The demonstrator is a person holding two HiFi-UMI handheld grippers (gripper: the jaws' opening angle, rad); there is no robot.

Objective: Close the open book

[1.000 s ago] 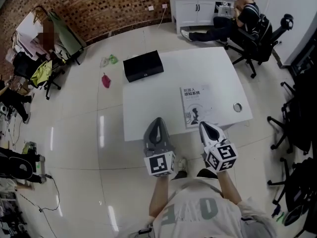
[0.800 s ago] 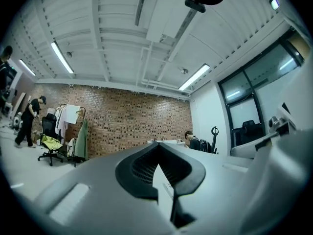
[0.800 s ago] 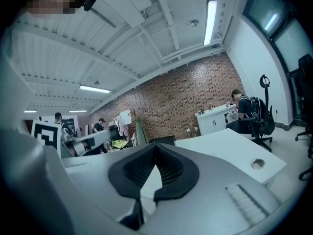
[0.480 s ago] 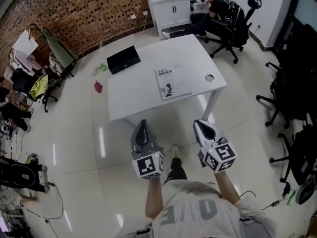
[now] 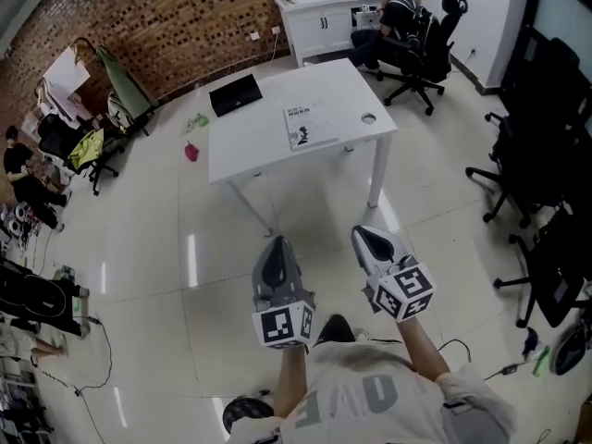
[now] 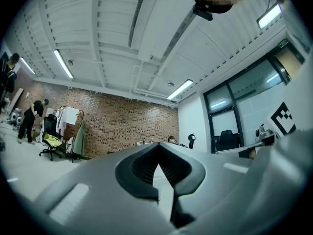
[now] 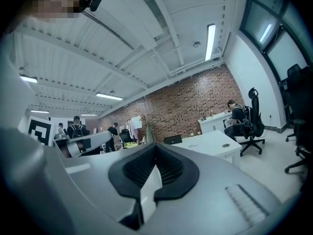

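**Inspector:** Position of the work item?

**Assistant:** The thin grey-white paperback book (image 5: pixel 310 126) lies flat on the white rectangular table (image 5: pixel 268 146), cover up, toward three o'clock of the tabletop's centre. It appears closed. A black flat case (image 5: pixel 235 94) sits at the table's ten o'clock corner. A small round ring (image 5: pixel 368 118) lies just beyond the book at three o'clock.

**Inspector:** What has changed?

**Assistant:** A second ago the table edge stood right in front of both tools. Now the table is well apart, at twelve o'clock, with bare floor between. The book has not shifted on the tabletop.

**Inspector:** Grippers?

**Assistant:** The left gripper (image 5: pixel 277 251) has its jaws pressed together, with nothing between them. The right gripper (image 5: pixel 369 239) is likewise closed and empty. Both point roughly level toward the table.

**Inspector:** Finding?

**Assistant:** In my judgement the closing is done and the person is withdrawing. No further contact with the book seems required.
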